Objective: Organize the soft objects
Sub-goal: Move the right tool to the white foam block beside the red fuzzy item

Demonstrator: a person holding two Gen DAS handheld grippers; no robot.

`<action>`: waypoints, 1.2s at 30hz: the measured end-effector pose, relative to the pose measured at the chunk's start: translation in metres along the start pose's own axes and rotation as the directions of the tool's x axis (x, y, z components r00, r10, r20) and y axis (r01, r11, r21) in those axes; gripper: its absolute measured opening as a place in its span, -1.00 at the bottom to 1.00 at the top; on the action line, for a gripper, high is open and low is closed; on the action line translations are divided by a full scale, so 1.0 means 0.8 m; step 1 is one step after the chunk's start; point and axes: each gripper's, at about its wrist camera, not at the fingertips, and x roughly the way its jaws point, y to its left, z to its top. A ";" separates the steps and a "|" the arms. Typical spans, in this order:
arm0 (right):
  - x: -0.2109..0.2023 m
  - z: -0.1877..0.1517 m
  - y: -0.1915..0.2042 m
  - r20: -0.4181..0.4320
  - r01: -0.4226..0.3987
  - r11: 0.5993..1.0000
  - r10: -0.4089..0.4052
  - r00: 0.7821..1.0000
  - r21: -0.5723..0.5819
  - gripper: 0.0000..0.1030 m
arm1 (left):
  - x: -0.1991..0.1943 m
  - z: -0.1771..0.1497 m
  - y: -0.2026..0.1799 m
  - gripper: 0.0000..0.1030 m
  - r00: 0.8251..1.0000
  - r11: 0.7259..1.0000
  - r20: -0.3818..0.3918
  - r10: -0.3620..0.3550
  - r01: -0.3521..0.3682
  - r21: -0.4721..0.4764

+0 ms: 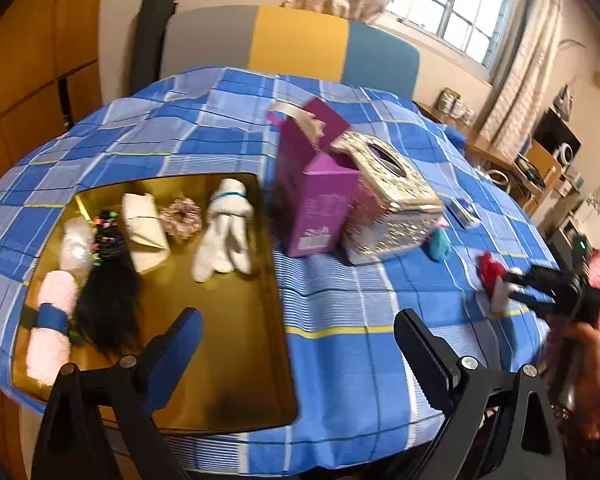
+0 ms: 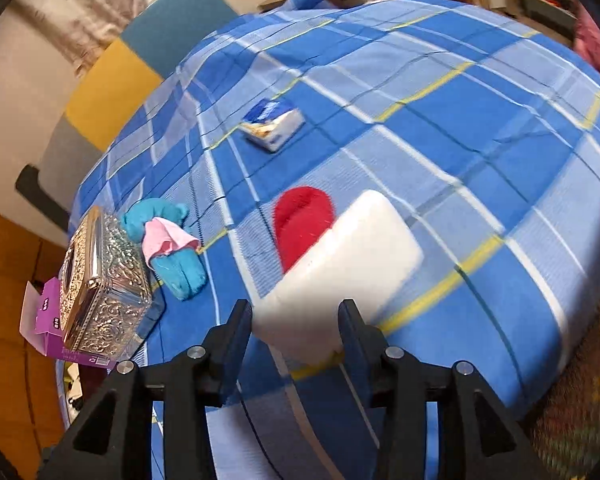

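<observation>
A gold tray [image 1: 228, 360] on the blue checked tablecloth holds several soft items: a white plush [image 1: 224, 236], a pink scrunchie [image 1: 181, 219], a cream roll [image 1: 145, 236], a black hairpiece [image 1: 108, 300] and a pink roll with a blue band [image 1: 52, 320]. My left gripper [image 1: 296, 344] is open and empty above the tray's right edge. My right gripper [image 2: 296, 320] has its jaws around the near end of a red and white soft item [image 2: 340, 264]; it shows at the right in the left wrist view [image 1: 504, 290]. A teal plush with pink cloth [image 2: 168, 244] lies beside the silver box.
An ornate silver tissue box [image 1: 388, 204] and an open purple carton [image 1: 316, 200] stand mid-table. A small tissue pack [image 2: 274, 124] lies farther back. A grey, yellow and teal chair [image 1: 292, 44] stands behind the table. The table's edge [image 2: 572, 340] is near on the right.
</observation>
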 end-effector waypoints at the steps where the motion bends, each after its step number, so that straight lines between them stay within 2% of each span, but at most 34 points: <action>1: 0.005 0.005 0.002 0.002 0.002 1.000 -0.002 1.000 -0.018 -0.10 | 0.002 -0.001 -0.009 0.88 1.000 1.000 -0.005 -0.003 0.003 0.014; 4: 0.017 0.017 0.014 -0.010 -0.001 0.998 0.000 1.000 -0.068 -0.09 | 0.005 -0.003 -0.028 0.88 1.000 0.999 -0.013 -0.013 0.013 0.046; 7: 0.015 0.022 0.015 -0.040 0.002 0.999 -0.004 0.999 -0.052 -0.07 | 0.007 -0.004 -0.041 0.88 1.000 0.997 -0.019 -0.021 0.022 0.072; 8: 0.008 0.022 0.012 -0.033 0.008 1.000 -0.009 0.999 -0.029 -0.04 | 0.008 -0.004 -0.044 0.88 1.000 0.997 -0.019 -0.021 0.023 0.078; 10: -0.002 0.022 0.000 -0.023 0.003 1.000 -0.003 1.000 0.030 0.18 | 0.012 -0.005 -0.050 0.88 0.999 0.996 -0.029 -0.026 0.028 0.085; 17: 0.012 0.025 -0.031 -0.063 -0.079 0.974 0.094 0.994 0.210 0.26 | 0.020 -0.005 -0.064 0.88 0.998 0.994 -0.048 -0.037 0.042 0.106; 21: 0.028 0.025 -0.044 -0.095 -0.135 0.934 0.176 0.980 0.332 0.30 | 0.019 -0.006 -0.069 0.88 0.999 0.992 -0.045 -0.031 0.037 0.121; 23: 0.034 0.021 -0.054 -0.114 -0.171 0.897 0.236 0.965 0.407 0.30 | 0.021 -0.006 -0.068 0.88 0.998 0.992 -0.049 -0.032 0.038 0.117; 26: 0.034 0.013 -0.072 -0.082 -0.247 0.831 0.329 0.941 0.498 0.31 | 0.025 -0.006 -0.070 0.88 0.998 0.993 -0.059 -0.033 0.039 0.111; 28: 0.033 0.011 -0.081 -0.046 -0.269 0.804 0.344 0.938 0.530 0.38 | 0.029 -0.006 -0.073 0.88 0.997 0.992 -0.068 -0.036 0.043 0.117; 30: 0.039 0.013 -0.085 -0.068 -0.237 0.813 0.320 0.945 0.532 0.38 | 0.031 -0.007 -0.078 0.88 0.997 0.991 -0.071 -0.038 0.047 0.129; 32: 0.044 0.014 -0.085 -0.054 -0.277 0.804 0.357 0.933 0.526 0.38 | 0.031 -0.007 -0.083 0.88 0.997 0.988 -0.072 -0.039 0.049 0.144; 33: 0.045 0.014 -0.085 -0.056 -0.277 0.809 0.355 0.933 0.518 0.33 | 0.031 -0.007 -0.086 0.88 0.997 0.987 -0.070 -0.039 0.050 0.151; 35: 0.039 0.015 -0.078 -0.052 -0.281 0.826 0.349 0.936 0.489 0.00 | 0.032 -0.006 -0.090 0.88 0.997 0.986 -0.069 -0.036 0.047 0.160; 36: 0.035 0.016 -0.073 -0.053 -0.283 0.843 0.344 0.937 0.458 -0.22 | 0.033 -0.006 -0.092 0.88 0.997 0.986 -0.071 -0.035 0.047 0.162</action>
